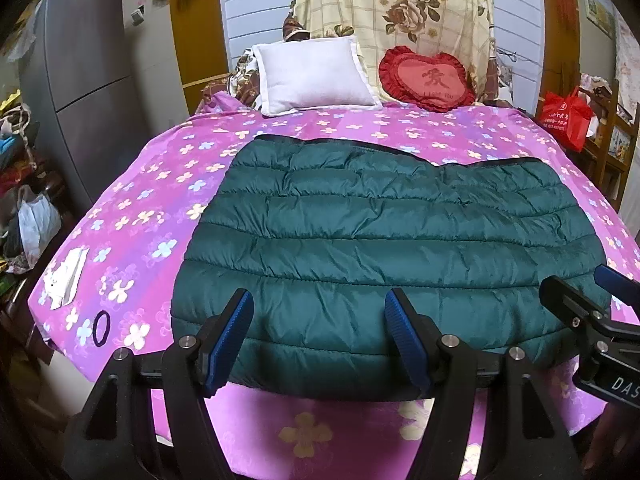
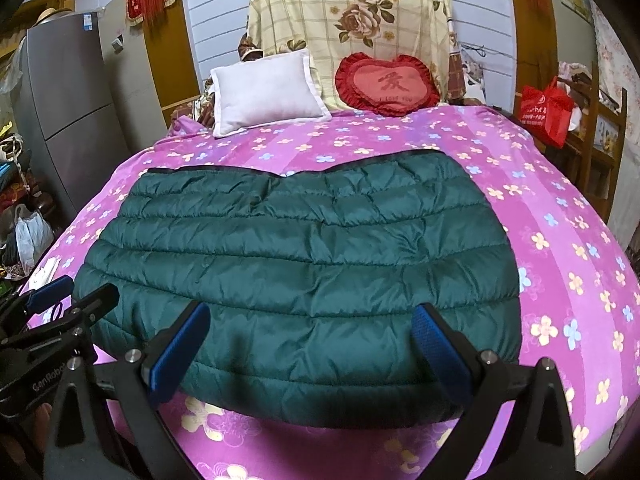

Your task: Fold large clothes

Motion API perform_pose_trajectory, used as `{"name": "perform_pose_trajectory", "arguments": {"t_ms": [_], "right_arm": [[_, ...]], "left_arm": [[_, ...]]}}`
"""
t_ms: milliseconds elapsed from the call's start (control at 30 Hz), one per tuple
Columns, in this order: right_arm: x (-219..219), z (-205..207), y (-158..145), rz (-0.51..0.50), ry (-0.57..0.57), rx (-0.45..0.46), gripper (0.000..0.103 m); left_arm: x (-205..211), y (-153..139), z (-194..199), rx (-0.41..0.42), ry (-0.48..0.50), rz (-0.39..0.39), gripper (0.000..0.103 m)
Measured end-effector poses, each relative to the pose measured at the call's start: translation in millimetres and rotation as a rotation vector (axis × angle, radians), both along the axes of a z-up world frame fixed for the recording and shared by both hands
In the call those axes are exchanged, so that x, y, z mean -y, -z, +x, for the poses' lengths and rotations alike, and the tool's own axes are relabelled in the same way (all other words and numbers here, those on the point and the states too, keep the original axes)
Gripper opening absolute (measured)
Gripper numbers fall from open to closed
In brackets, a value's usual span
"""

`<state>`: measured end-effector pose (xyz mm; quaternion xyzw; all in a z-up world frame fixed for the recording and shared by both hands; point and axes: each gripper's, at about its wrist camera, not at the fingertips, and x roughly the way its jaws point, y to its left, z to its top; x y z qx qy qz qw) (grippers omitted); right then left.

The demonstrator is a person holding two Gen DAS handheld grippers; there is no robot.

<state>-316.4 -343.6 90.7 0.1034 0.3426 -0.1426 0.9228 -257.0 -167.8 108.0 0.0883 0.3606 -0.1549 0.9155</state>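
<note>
A dark green quilted down jacket lies folded into a flat rectangle on the pink flowered bedsheet; it also shows in the right wrist view. My left gripper is open and empty, hovering over the jacket's near left edge. My right gripper is open and empty over the jacket's near right part. The right gripper also shows at the right edge of the left wrist view, and the left gripper at the left edge of the right wrist view.
A white pillow and a red heart cushion lie at the bed's head. A white cloth and a dark hair tie lie on the sheet's left. A grey fridge stands left; a red bag right.
</note>
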Motion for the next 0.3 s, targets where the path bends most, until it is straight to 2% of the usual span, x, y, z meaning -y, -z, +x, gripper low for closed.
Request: {"name": "perform_pose_trajectory", "arguments": {"t_ms": [300], "right_arm": [[3.7, 4.1, 2.6, 0.007, -0.003, 0.000, 0.102]], "left_arm": [[-1.4, 2.3, 5.7, 0.010, 0.016, -0.012, 0.066]]}}
